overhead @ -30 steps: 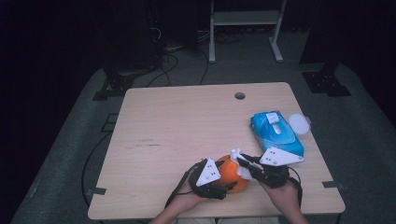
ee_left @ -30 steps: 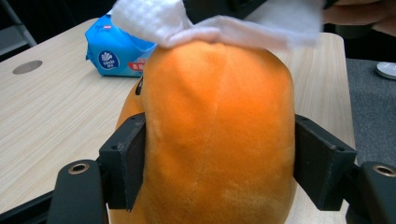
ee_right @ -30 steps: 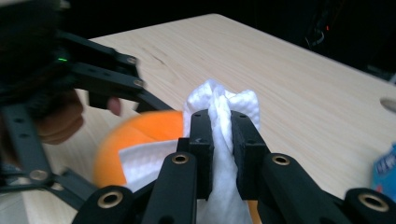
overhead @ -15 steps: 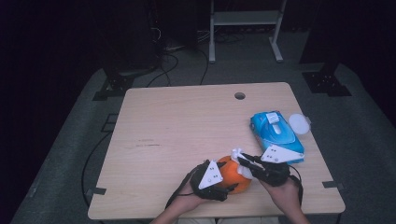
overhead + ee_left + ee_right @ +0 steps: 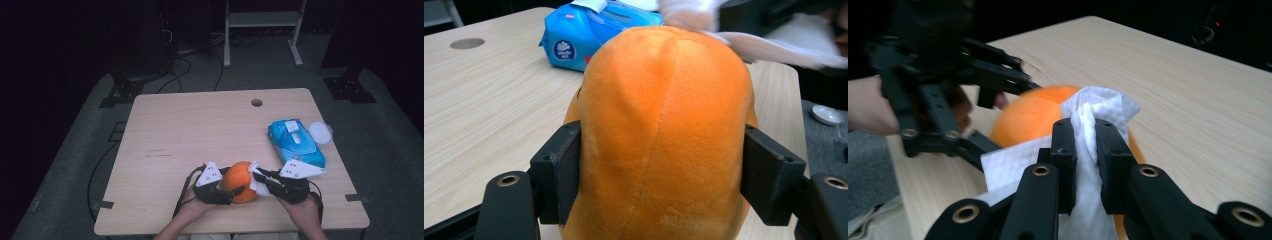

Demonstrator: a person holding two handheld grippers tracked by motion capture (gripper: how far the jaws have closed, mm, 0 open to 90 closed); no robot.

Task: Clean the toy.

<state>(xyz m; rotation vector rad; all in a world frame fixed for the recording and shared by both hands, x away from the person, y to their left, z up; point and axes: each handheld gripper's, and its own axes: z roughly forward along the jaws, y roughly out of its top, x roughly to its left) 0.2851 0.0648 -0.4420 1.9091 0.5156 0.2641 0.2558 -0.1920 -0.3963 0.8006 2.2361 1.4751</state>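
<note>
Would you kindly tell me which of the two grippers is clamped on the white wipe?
The right gripper: its jaws pinch the white wipe, while the left gripper grips the orange plush toy.

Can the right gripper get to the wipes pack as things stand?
Probably yes: the blue wipes pack lies just beyond the right gripper with bare table between, but its jaws are shut on a white wipe.

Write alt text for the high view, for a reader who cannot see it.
At the near edge of a wooden table, the left tool clamps an orange plush toy while the right tool presses a pinched white wipe against it. A blue wipes pack lies to the right.
</note>
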